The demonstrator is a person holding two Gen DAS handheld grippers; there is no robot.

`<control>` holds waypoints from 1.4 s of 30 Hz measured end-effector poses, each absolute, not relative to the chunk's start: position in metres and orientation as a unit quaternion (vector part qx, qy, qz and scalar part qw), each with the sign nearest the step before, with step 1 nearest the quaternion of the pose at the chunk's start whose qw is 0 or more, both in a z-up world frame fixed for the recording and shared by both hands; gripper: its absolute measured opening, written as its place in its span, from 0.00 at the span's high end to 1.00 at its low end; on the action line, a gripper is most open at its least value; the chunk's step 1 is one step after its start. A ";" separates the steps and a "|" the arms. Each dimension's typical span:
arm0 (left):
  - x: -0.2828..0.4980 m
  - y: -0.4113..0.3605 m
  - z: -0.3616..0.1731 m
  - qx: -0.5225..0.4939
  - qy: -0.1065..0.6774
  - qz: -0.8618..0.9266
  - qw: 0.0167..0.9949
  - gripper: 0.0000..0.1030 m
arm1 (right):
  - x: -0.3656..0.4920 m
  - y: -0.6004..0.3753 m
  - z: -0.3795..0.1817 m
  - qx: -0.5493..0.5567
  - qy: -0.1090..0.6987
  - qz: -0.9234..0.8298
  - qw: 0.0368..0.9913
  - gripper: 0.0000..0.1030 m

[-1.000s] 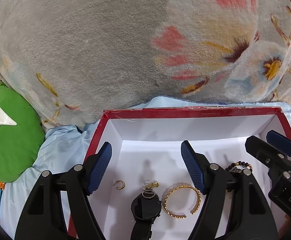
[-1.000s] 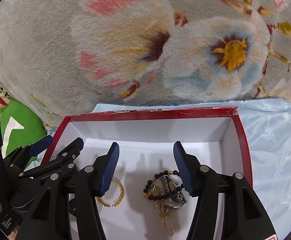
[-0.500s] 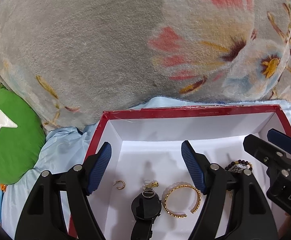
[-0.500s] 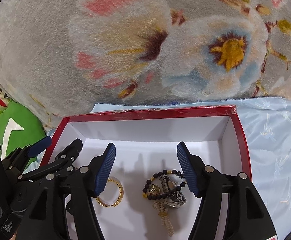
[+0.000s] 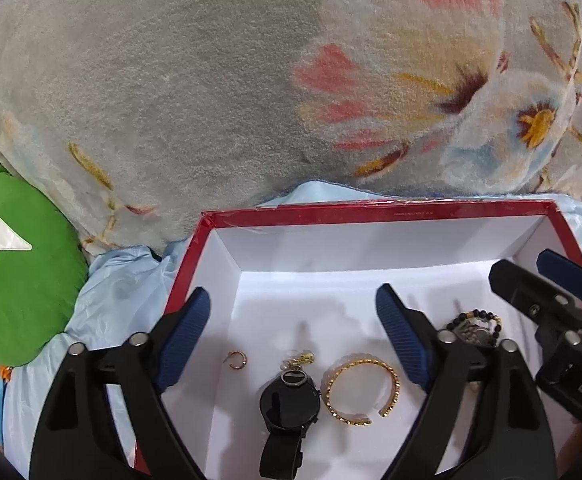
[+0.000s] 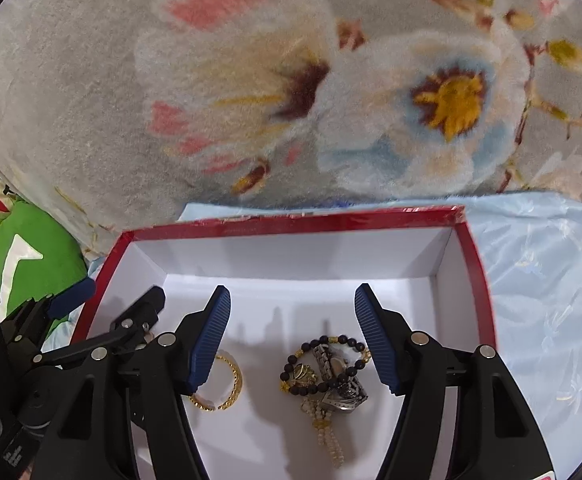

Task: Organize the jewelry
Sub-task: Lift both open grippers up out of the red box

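The left gripper [image 5: 293, 312] hangs over the left half of the red-rimmed box [image 5: 371, 213] and points down into it. Its jaws have just been opening and now stand wide, with nothing pressed between the blue pads [image 5: 185, 338]. On the white floor below them lie a small gold hoop earring [image 5: 237, 359], a black watch [image 5: 290, 404] with a small gold charm [image 5: 303, 359] at its upper end, and a gold open bangle [image 5: 362, 389] just right of the watch.

The right gripper [image 6: 292, 334] hangs over the right half of the same box. Its jaws have just been opening too; they stand moderately wide and grip nothing. Below them lies a tangled cluster: a dark beaded bracelet [image 6: 323, 364], a silver metal piece [image 6: 345, 394] and a pale pearl strand [image 6: 327, 432], all touching one another. The bangle lies apart from it to the left, partly hidden by the right gripper's left finger.

The box rests on pale blue cloth [image 6: 543, 280], against a flowered plush blanket [image 5: 211, 80]. A green cushion [image 5: 19, 280] lies to the left.
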State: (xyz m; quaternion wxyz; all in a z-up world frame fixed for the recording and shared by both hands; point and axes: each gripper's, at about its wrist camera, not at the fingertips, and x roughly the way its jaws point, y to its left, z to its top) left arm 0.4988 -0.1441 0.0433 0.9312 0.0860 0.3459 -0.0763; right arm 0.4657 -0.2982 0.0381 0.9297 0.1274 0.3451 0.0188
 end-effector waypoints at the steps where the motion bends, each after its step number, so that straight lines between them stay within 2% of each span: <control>1: 0.500 -0.142 0.043 0.077 0.356 -0.090 0.927 0.14 | 0.461 -0.298 0.042 0.121 0.338 0.016 0.933 0.34; 7: 0.478 -0.117 0.041 0.002 0.370 -0.102 0.924 0.14 | 0.423 -0.302 0.058 0.110 0.327 0.002 0.939 0.24; 10: 0.462 -0.113 0.039 -0.008 0.386 -0.110 0.916 0.14 | 0.404 -0.300 0.057 0.084 0.334 -0.028 0.938 0.24; 16: 0.418 -0.106 0.040 0.001 0.391 -0.086 0.916 0.12 | 0.367 -0.293 0.052 0.076 0.342 -0.055 0.935 0.17; 28: 0.392 -0.100 0.025 0.006 0.378 -0.059 0.924 0.11 | 0.341 -0.281 0.031 0.062 0.340 -0.062 0.936 0.17; 42: 0.380 -0.111 0.031 0.039 0.364 -0.037 0.930 0.12 | 0.335 -0.274 0.036 0.043 0.333 -0.069 0.939 0.17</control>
